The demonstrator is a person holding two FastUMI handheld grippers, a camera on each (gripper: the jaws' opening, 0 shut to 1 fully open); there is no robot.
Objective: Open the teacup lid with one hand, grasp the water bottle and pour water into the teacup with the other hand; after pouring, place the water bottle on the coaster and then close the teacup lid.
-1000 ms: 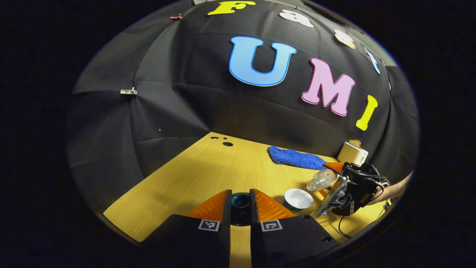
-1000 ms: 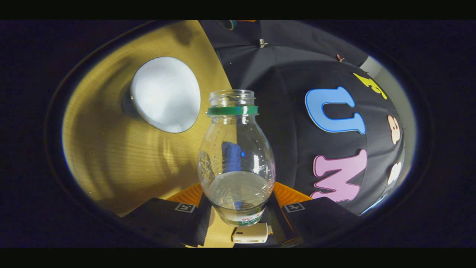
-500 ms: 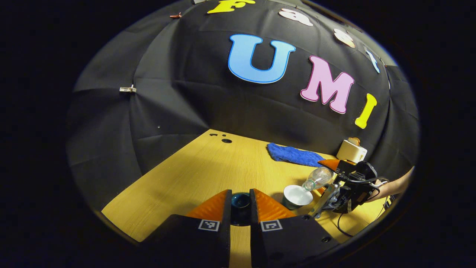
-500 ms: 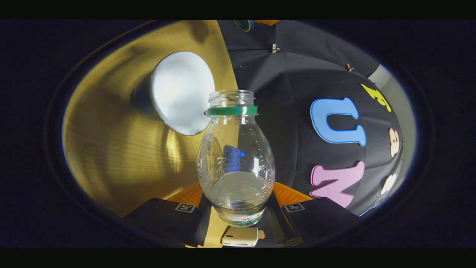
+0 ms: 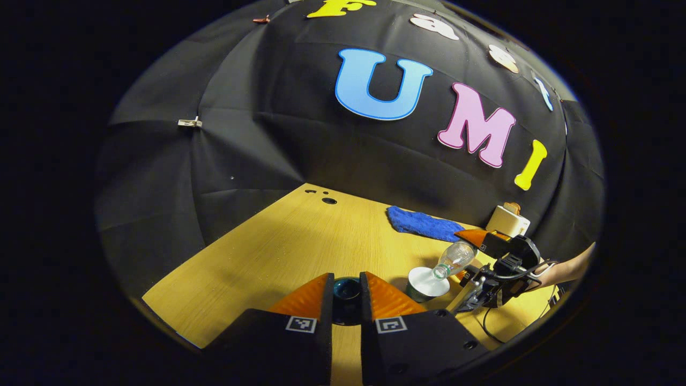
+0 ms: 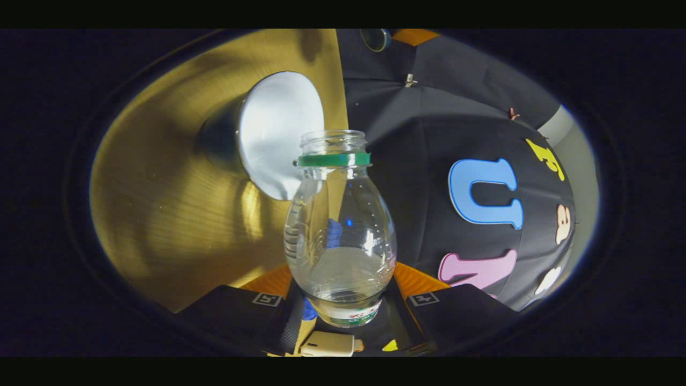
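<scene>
In the left gripper view, the dark teal lid point(image 5: 347, 289) is clamped between the orange fingers of the left gripper point(image 5: 346, 296) and held above the wooden table point(image 5: 278, 252). The bottle point(image 6: 341, 236), uncapped and part full, is gripped near its base by the right gripper point(image 6: 343, 292) and is tipped mouth-down over the white-lined cup point(image 5: 427, 281), which stands on the table just right of the left gripper. A blue cloth point(image 5: 423, 224) and a small white toaster point(image 5: 508, 220) are seen near the table's far edge.
</scene>
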